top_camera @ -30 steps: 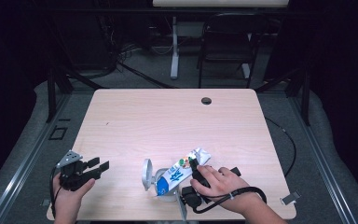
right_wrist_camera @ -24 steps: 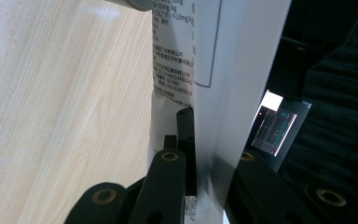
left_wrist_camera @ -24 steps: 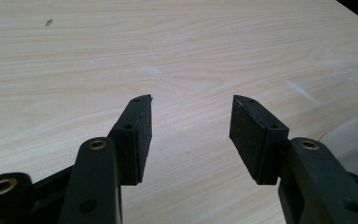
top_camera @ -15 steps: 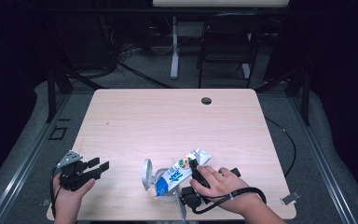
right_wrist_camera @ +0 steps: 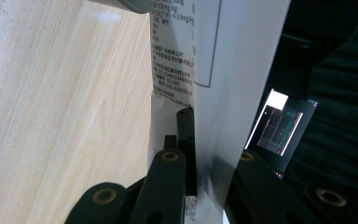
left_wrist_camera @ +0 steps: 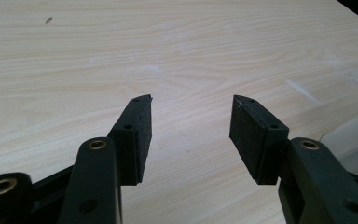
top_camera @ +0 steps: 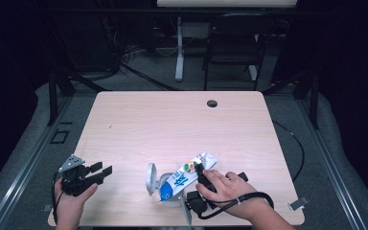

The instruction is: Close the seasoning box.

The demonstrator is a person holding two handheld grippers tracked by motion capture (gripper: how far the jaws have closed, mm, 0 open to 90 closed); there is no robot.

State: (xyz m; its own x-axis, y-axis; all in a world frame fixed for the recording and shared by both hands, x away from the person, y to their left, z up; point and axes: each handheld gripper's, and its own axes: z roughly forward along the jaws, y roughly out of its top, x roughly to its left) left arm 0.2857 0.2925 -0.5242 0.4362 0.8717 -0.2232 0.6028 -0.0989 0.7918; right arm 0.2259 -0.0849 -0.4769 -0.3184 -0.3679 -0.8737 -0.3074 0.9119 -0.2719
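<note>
A white and blue drink carton (top_camera: 183, 175) is tilted, its blue end down over a white cup (top_camera: 173, 198) near the table's front edge. My right gripper (top_camera: 199, 173) is shut on the carton's upper part, with a hand wrapped around the gripper. In the right gripper view the jaws (right_wrist_camera: 209, 154) clamp the white printed carton wall (right_wrist_camera: 177, 56). My left gripper (top_camera: 101, 168) rests at the front left of the table, open with nothing between its pads (left_wrist_camera: 191, 116).
A white round lid-like piece (top_camera: 150, 178) stands beside the cup on its left. The pale wood table (top_camera: 172, 124) has a dark cable hole (top_camera: 212, 103) at the back. A chair and stands are on the floor beyond.
</note>
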